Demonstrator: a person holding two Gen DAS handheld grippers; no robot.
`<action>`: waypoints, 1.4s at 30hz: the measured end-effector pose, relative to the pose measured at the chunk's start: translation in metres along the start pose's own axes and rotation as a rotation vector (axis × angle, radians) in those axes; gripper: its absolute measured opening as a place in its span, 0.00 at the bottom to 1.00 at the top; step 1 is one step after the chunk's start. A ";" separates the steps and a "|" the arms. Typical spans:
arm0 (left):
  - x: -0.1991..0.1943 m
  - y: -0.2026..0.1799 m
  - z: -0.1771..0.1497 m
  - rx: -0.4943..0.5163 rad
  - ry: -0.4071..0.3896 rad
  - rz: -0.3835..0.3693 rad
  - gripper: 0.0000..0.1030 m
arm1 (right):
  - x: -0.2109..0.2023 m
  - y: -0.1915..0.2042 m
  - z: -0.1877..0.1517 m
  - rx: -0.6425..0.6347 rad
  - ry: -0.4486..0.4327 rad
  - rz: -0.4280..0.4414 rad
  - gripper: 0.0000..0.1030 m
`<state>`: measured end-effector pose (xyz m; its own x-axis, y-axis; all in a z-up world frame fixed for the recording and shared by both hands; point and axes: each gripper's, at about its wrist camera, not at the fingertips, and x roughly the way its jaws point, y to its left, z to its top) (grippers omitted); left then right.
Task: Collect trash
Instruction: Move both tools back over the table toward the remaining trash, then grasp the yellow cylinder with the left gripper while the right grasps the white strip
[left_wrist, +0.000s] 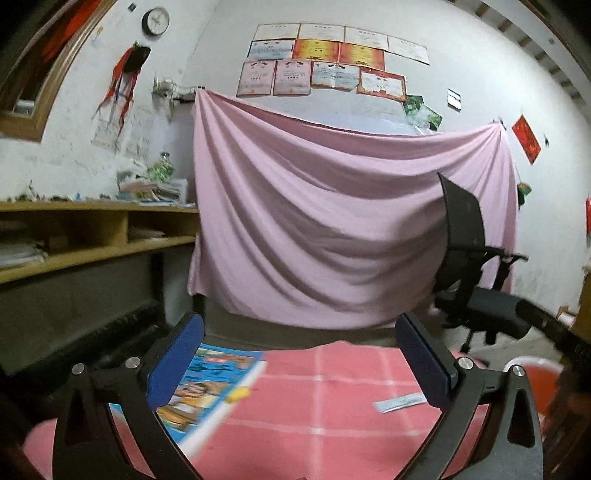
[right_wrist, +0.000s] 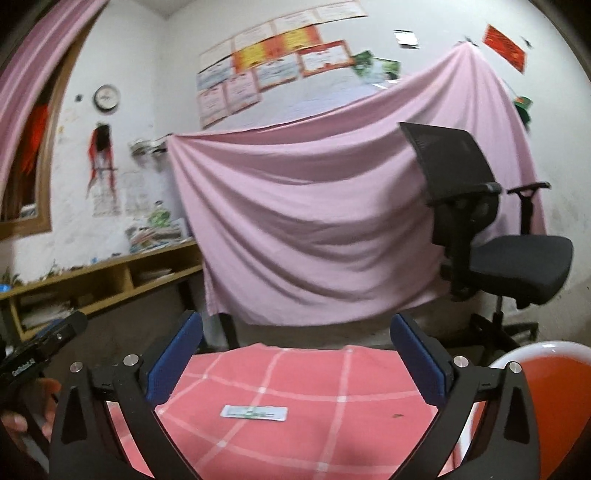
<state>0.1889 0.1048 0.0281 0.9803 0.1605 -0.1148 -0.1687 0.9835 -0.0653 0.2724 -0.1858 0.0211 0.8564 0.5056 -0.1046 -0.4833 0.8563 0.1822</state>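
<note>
White flat wrapper (right_wrist: 254, 412) lies on pink checked desk (right_wrist: 314, 435), 12 o'clock of right claw (right_wrist: 295, 354); both claws wide open, empty. Looks light, flimsy, slippery: pinch long edges. Left claw (left_wrist: 301, 349) sees wrapper (left_wrist: 399, 401) at 4 o'clock.

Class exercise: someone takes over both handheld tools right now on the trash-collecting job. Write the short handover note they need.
Left tool: open, empty, above the pink checked cloth.
Right tool: open, empty, above the same cloth.
Trash: a small white wrapper lies flat on the cloth, centred ahead of the right tool and apart from its fingers. In the left view it sits to the right, near the right-hand finger.
Red bin with a white rim stands at the right edge.
A picture book lies on the left; probably not trash.
Done: nothing visibly collected.
Left: grasp the wrapper, likely with the right tool, and drop it in the bin.
</note>
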 end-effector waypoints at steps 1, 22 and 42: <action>0.000 0.005 -0.004 0.012 0.002 0.008 0.99 | 0.004 0.005 -0.001 -0.022 0.007 0.021 1.00; 0.066 0.043 -0.031 -0.039 0.404 -0.107 0.98 | 0.121 0.039 -0.053 -0.198 0.564 0.143 0.90; 0.116 0.036 -0.053 -0.135 0.664 -0.116 0.54 | 0.133 0.040 -0.074 -0.165 0.783 0.293 0.40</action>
<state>0.2907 0.1544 -0.0399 0.7296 -0.0727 -0.6800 -0.1201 0.9653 -0.2320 0.3538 -0.0765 -0.0576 0.3493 0.5842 -0.7326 -0.7381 0.6532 0.1690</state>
